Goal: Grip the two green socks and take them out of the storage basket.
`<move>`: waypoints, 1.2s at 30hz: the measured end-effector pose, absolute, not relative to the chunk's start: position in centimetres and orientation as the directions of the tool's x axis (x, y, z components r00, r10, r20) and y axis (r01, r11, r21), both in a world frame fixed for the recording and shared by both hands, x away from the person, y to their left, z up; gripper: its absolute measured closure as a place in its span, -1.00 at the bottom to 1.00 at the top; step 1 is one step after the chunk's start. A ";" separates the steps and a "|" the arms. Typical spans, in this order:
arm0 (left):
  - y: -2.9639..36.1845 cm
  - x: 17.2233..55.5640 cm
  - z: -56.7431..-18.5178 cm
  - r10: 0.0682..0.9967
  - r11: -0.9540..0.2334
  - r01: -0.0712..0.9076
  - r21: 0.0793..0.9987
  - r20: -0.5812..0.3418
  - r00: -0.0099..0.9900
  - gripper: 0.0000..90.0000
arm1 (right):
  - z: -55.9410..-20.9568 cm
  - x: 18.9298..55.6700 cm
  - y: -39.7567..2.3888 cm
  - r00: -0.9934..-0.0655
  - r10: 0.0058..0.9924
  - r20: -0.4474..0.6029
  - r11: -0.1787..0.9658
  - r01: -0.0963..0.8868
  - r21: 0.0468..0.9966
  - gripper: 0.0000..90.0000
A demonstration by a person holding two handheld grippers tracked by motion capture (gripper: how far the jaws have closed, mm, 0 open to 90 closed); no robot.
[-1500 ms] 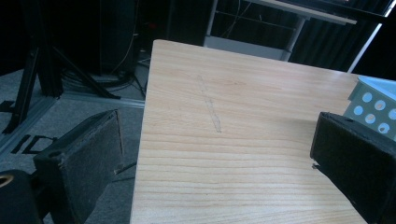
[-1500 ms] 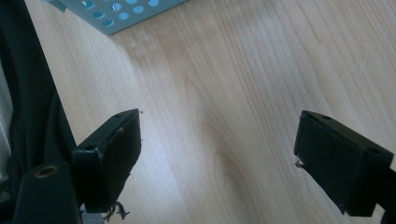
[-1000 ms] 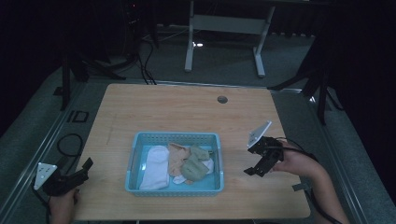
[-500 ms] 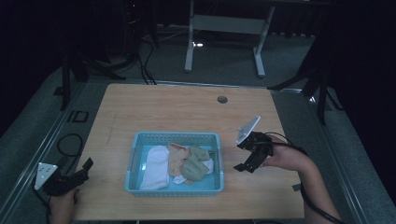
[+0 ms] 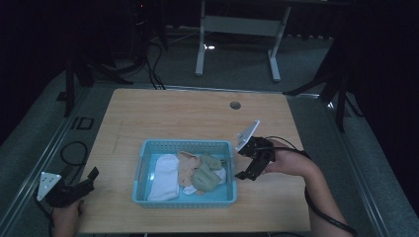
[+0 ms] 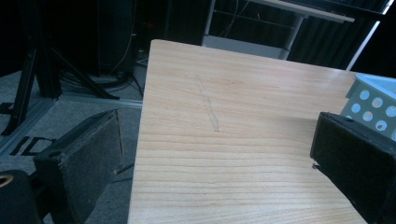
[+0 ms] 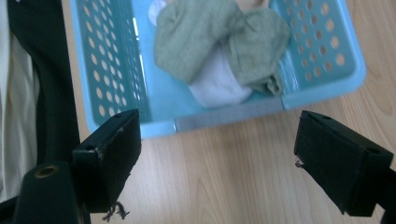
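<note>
So the right gripper [image 5: 245,163] has slid in from the surface's [image 5: 188,118] right edge over the last second and now sits just beside the blue basket's [image 5: 184,200] right wall, looks like it's lining up to grab some laundry. Its jaws are spread wide, nothing in them, touching nothing. The green sock [image 7: 219,42] lies inside the basket, on a white one [image 7: 212,88]. Left gripper [image 5: 85,180] hasn't budged, open and empty at the front-left corner.

baskets: 1 [image 5: 143,170] | cloth pieces: 4 [image 5: 163,175] | grippers: 2 [image 5: 247,165]
</note>
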State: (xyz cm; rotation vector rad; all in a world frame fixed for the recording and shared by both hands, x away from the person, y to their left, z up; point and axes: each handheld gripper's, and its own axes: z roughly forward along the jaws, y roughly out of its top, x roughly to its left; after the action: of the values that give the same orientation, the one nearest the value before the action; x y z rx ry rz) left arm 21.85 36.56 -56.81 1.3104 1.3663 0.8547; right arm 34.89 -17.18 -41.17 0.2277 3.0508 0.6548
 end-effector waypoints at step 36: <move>36.7 21.8 -56.8 0.973 0.165 0.252 0.954 -0.198 0.115 -0.95 | -46.6 36.0 -10.3 -0.996 0.055 0.068 0.915 0.077 0.395 -0.47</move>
State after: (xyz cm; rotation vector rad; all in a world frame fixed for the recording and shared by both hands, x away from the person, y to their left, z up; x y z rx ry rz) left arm 21.81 36.68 -56.83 1.3039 1.3580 0.8456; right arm 36.00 -10.34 -46.63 0.1080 3.1288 0.6487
